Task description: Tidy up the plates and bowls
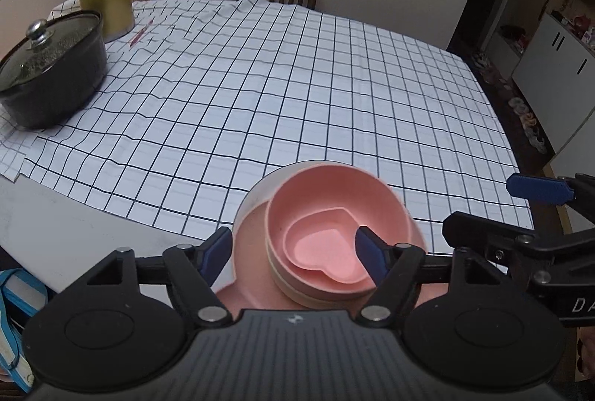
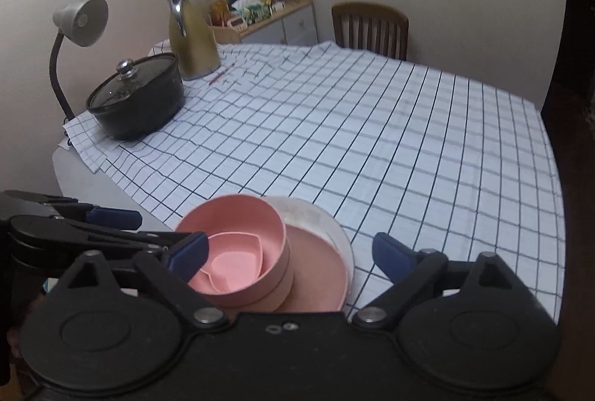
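Observation:
A stack of dishes sits at the near edge of the table: a pink plate with a white rim, a round pink bowl on it, and a small pink heart-shaped dish inside the bowl. The stack also shows in the right wrist view, with the plate, the bowl and the heart dish. My left gripper is open, its fingers on either side of the stack. My right gripper is open over the stack. Each gripper shows in the other's view.
A black lidded pot, a gold jug and a desk lamp stand at the table's far left. A red pen lies by the jug. A wooden chair stands behind the checked tablecloth.

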### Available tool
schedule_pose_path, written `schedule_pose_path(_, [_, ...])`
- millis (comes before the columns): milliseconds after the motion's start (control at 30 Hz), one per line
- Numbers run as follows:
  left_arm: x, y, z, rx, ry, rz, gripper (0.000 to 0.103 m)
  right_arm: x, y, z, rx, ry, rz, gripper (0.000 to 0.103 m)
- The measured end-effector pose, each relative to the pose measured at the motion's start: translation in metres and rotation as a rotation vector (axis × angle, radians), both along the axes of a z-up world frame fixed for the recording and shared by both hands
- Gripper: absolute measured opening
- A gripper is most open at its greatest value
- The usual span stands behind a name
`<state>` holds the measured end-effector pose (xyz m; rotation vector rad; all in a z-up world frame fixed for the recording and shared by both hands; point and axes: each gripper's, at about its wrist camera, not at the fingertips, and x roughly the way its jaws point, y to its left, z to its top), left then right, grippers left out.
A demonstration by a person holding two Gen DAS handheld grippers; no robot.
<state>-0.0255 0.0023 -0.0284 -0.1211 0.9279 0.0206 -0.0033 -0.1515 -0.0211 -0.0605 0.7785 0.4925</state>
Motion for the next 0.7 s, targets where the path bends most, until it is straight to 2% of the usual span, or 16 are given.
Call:
schedule_pose_path(167, [-0.018,-0.018,0.007,0.003,-0.039,-0.005,0.079,-0.015,-0.019,0.005,0.050,-0.006,-0.004,0.101])
schedule_pose_path(367, [-0.036,-0.030,0.012,-0.034,-0.070,-0.001,0.083,-0.032,-0.037,0.010,0.076,-0.041,-0.029,0.103])
schedule_pose_path(567, [-0.051,-0.038,0.019,-0.028,-0.108,0.013,0.102,-0.043,-0.049,0.012,0.081,-0.048,-0.049,0.103])
schedule_pose_path(700, [-0.058,-0.045,0.023,-0.003,-0.118,0.009,0.103,-0.053,-0.055,0.016,0.075,-0.067,-0.055,0.103])
